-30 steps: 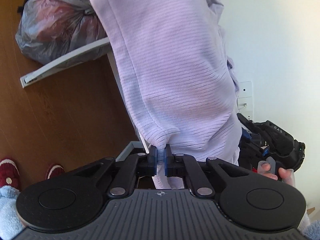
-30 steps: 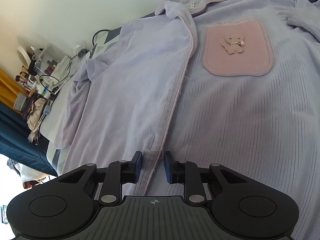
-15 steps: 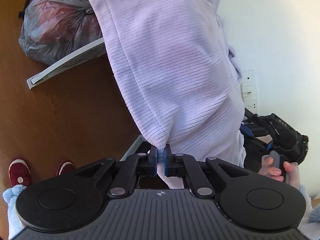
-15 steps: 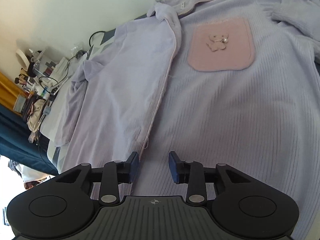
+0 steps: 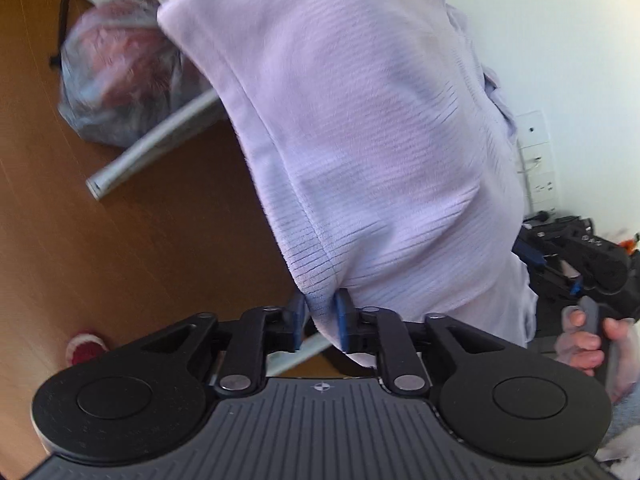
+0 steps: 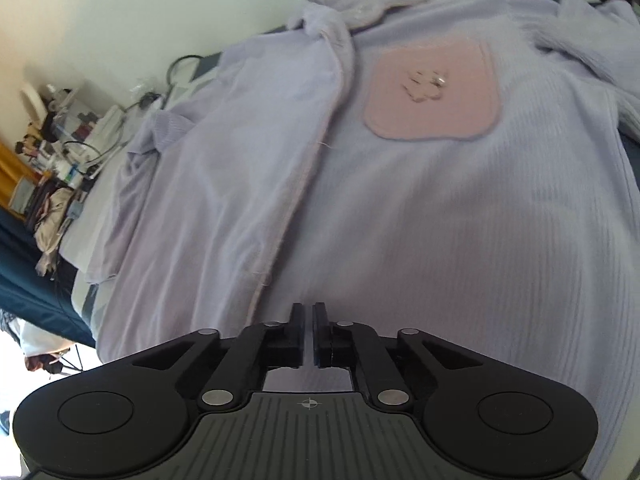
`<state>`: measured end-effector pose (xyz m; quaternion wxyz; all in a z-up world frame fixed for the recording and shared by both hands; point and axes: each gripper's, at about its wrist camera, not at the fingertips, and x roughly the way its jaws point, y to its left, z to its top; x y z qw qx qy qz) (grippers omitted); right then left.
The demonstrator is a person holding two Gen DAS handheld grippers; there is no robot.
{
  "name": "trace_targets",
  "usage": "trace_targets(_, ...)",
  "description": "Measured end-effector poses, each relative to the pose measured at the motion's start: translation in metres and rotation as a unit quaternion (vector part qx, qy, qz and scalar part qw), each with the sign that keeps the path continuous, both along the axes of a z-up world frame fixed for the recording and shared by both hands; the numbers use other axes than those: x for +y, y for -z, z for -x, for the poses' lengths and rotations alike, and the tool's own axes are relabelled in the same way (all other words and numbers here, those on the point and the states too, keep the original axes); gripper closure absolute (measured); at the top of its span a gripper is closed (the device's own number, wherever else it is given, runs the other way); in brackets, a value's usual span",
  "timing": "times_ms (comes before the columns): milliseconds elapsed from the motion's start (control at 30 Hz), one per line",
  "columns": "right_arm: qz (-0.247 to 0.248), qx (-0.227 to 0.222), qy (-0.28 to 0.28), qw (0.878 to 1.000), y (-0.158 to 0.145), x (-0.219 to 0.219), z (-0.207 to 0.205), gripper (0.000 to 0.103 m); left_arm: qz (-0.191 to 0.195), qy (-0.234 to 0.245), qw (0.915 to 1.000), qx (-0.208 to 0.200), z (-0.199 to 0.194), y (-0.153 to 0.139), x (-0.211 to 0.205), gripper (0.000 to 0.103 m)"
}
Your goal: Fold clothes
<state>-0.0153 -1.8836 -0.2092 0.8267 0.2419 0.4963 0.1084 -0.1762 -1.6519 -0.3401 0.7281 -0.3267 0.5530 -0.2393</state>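
Left gripper [image 5: 320, 316] jaws just opened, hem of lilac pajama top [image 5: 360, 140] loose between them, may slip off; right gripper [image 6: 308, 316] nearly shut, apparently empty.

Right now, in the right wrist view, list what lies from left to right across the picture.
Cluttered shelf of small items → coiled black cable → lilac pyjama top's front opening edge → pink chest pocket → folded sleeve.
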Motion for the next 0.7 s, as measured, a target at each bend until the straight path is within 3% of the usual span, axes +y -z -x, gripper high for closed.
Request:
trace_targets(33, -0.003, -0.002, 0.006, 1.000, -0.001, -0.003, 0.002, 0.080, -0.007, -0.006, 0.9999, -0.008, -0.002, -0.007, 0.005, 0.059)
trace_targets(100, 0.004, -0.019, 0.022, 1.000, -0.008, -0.009, 0.008, 0.057, -0.015, -0.027, 0.9993, -0.022, -0.004, -0.019, 0.017, 0.047)
trace_targets(233, 0.024, -0.034, 0.061, 0.997, -0.025, -0.024, 0.006, 0.043, -0.039, -0.068, 0.9945, -0.069, -0.010, -0.055, 0.039, 0.036)
trace_targets(300, 0.030, -0.043, 0.090, 0.995, -0.033, -0.036, 0.004, 0.031, -0.057, -0.085, 0.9895, -0.103, -0.013, -0.074, 0.045, 0.030)
trace_targets(433, 0.045, -0.059, 0.139, 0.988, -0.043, -0.067, 0.009, 0.027, -0.089, -0.091, 0.9790, -0.159, -0.023, -0.107, 0.044, 0.024)
trace_targets(567, 0.051, -0.059, 0.156, 0.985, -0.036, -0.091, 0.032, 0.029, -0.119, -0.054, 0.9694, -0.208, -0.034, -0.128, 0.025, 0.021)
trace_targets(700, 0.092, -0.045, 0.152, 0.983, -0.020, -0.098, 0.065, 0.031, -0.134, -0.022, 0.9624, -0.236, -0.045, -0.143, 0.005, 0.015)
